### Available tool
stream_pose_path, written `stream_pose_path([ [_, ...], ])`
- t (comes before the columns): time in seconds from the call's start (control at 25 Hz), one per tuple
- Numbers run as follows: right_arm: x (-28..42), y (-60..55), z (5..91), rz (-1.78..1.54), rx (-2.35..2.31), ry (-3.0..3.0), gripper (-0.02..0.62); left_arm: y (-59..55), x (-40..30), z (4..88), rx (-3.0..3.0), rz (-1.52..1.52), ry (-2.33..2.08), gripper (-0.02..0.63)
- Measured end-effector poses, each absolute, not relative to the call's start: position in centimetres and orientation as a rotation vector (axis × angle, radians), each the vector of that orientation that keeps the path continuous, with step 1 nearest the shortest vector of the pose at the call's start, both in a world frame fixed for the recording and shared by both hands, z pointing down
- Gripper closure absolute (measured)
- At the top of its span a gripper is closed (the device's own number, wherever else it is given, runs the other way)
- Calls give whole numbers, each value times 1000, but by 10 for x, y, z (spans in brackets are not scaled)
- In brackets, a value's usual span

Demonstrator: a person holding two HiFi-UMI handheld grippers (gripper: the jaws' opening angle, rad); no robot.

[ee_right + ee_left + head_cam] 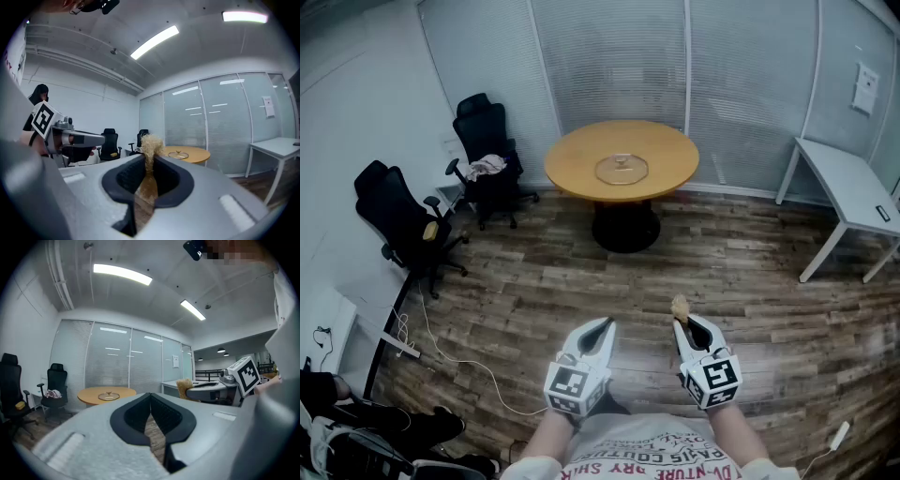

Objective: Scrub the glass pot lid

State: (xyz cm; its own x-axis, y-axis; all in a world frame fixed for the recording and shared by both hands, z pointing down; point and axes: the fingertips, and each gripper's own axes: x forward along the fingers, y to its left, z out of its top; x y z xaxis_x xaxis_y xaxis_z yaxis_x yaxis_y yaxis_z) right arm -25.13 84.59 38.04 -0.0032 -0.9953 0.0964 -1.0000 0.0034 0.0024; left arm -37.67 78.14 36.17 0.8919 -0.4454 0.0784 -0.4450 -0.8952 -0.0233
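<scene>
Head view
- lid (622, 169): flat on round table (572, 161), knob up, straight ahead of both jaws and well apart; round, so no long axis
- nearer hand: neither, by my reading
- writing: shirt print cropped, only scraps like "COUTU" legible

Left gripper view
- left gripper (151, 401): jaws pressed together, nothing between
- lid: ahead, left of the jaw tips, far off

Right gripper view
- right gripper (149, 161): clenched on a tan scrubber (150, 144), tuft poking past the tips
- lid: ahead, slightly right of the tips, far off
</scene>
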Motion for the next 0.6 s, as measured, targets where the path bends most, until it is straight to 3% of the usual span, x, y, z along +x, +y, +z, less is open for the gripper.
stream_pose_path([
  [0.6, -232, 828, 403, 181, 2202, -2066, 545, 759, -359, 380, -3087, -222, 675, 597],
])
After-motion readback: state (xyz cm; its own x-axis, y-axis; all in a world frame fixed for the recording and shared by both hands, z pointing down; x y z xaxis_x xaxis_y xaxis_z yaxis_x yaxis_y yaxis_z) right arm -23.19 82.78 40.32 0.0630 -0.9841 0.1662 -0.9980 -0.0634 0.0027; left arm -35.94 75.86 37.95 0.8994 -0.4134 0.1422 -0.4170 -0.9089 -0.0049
